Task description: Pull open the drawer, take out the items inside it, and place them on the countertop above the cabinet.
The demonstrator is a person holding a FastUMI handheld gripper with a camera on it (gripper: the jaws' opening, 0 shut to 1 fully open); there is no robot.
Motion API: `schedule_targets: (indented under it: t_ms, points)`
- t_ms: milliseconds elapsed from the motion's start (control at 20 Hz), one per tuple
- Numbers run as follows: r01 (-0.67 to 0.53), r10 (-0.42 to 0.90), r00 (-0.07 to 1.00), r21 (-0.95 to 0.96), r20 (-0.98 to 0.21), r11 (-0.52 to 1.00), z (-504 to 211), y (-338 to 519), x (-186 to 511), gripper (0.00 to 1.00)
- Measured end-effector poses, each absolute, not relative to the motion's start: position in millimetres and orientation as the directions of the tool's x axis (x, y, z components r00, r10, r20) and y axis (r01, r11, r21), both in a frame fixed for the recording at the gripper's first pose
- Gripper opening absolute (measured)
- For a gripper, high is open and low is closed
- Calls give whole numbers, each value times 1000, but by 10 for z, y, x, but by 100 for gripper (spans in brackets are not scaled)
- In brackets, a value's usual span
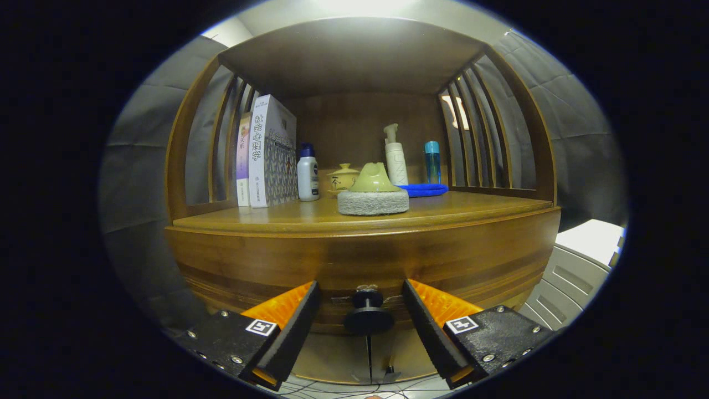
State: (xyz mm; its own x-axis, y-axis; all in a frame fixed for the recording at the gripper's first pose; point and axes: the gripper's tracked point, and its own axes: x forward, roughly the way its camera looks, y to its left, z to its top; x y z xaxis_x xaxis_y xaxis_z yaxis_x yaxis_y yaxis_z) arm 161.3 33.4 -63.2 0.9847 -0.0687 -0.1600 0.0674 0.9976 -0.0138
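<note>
Gripper view: drawer knob point(368, 316) dead ahead, centred between spread fingers point(299, 318), neither touching it. Gripper point(361, 321) released, level with drawer front point(360, 260). Straight pull toward camera needed. Above, countertop point(471, 205) already crowded: sponge point(373, 195) near front edge, books point(266, 152), bottles point(308, 173), cloth point(425, 190).

My gripper point(361, 296) held level, I see both fingers spread wide apart, nothing pressed between them

The gripper point(361, 296) has two wedge-shaped fingers with ribbed inner faces, standing apart. Each sits on a blocky mount fastened with small silver screws. Each mount carries a square black-and-white marker.
</note>
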Motion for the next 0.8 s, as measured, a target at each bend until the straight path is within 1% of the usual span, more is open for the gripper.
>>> schedule_targets:
  t_ms: [150,250,500,700,800]
  points:
    - [71,-75,987,-29,-141,997,-610,324,1603,95]
    - [93,-94,983,-18,-159,996,-614,254,1538,96]
    - [88,-90,992,-21,-85,996,-150,134,1273,96]
    - [80,-82,996,-34,-36,996,262,10,925,96]
    - [70,-70,997,-16,-30,997,423,-52,735,96]
